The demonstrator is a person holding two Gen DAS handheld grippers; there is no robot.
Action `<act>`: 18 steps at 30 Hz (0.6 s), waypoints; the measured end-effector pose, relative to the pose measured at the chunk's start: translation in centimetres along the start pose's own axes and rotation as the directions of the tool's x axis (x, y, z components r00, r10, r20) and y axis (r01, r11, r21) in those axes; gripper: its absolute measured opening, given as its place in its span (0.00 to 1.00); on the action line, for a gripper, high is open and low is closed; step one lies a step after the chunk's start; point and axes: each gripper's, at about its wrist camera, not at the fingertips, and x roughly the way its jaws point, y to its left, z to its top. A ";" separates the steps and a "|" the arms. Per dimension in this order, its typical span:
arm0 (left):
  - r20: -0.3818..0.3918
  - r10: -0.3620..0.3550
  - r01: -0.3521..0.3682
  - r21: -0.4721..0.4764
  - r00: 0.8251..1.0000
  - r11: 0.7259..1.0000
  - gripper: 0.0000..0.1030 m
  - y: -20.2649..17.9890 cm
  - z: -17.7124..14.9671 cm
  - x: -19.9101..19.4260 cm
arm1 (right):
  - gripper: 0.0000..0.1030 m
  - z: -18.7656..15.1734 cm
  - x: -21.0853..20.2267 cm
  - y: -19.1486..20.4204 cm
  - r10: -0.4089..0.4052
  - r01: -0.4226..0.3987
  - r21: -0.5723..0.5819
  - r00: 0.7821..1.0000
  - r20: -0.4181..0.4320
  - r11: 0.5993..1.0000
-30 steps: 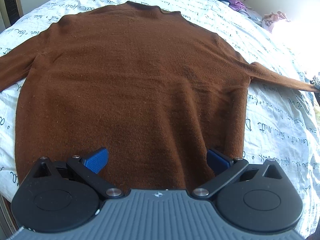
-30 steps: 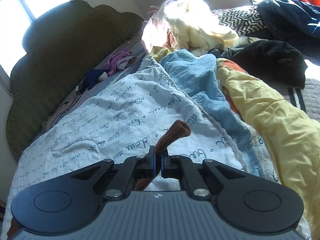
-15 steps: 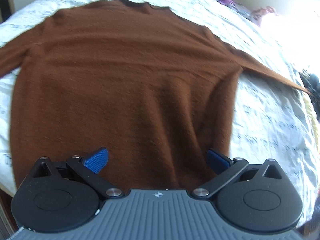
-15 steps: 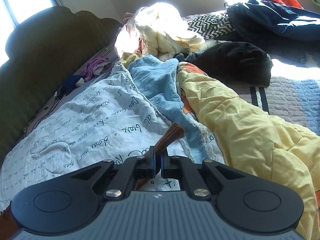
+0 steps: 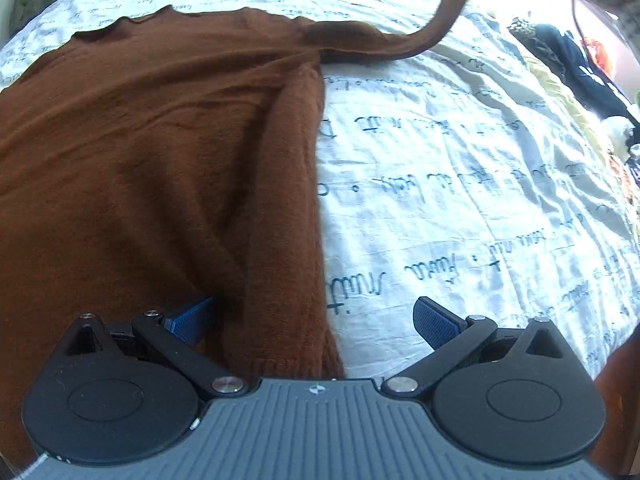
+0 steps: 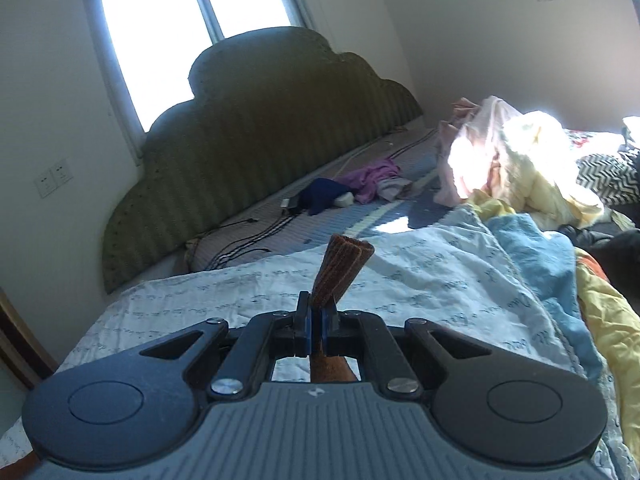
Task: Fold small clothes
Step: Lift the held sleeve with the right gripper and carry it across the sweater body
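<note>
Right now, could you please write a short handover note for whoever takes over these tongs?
Right tongs: shut on the sweater's cuff, sleeve lifted off the bed.
Left tongs: open, empty, over the sweater's right edge near the hem.
Sweater lies on the printed sheet, its right side rucked up.
Done: sleeve picked up.
Left: lay the sleeve across the body, do the other sleeve, fold the body.

A black two-finger right gripper (image 6: 316, 330) clamps the ribbed cuff of a brown knitted sleeve (image 6: 341, 270) above a white script-printed bedsheet (image 6: 420, 280), with a scalloped olive-green padded headboard (image 6: 256, 140) and sunlit window (image 6: 188, 36) behind.
</note>
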 end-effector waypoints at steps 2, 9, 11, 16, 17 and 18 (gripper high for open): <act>0.016 -0.065 0.066 -0.013 0.998 0.998 1.00 -0.4 -0.3 -0.4 | 0.04 0.5 0.6 4.2 0.066 -0.067 -0.048 0.998 -0.010 0.997; 0.025 -0.058 0.056 0.047 0.998 0.997 1.00 -1.9 -1.0 -0.6 | 0.04 -0.4 2.5 18.2 0.289 -0.305 -0.175 0.951 -0.112 0.936; 0.023 -0.061 0.060 0.040 0.998 0.997 1.00 -1.7 -1.0 -0.6 | 0.04 -1.4 3.0 22.0 0.340 -0.367 -0.212 0.927 -0.157 0.905; 0.028 -0.068 0.068 0.018 0.997 0.998 1.00 -0.5 -1.5 -1.9 | 0.04 -5.8 4.5 30.4 0.424 -0.493 -0.272 0.863 -0.277 0.826; 0.034 -0.051 0.050 0.014 0.998 0.999 1.00 0.1 -1.7 -2.3 | 0.04 -6.9 4.8 31.6 0.441 -0.516 -0.266 0.848 -0.295 0.814; 0.040 -0.030 0.029 0.006 0.999 1.000 1.00 0.8 -2.0 -2.8 | 0.04 -7.8 5.3 32.5 0.455 -0.536 -0.252 0.832 -0.316 0.806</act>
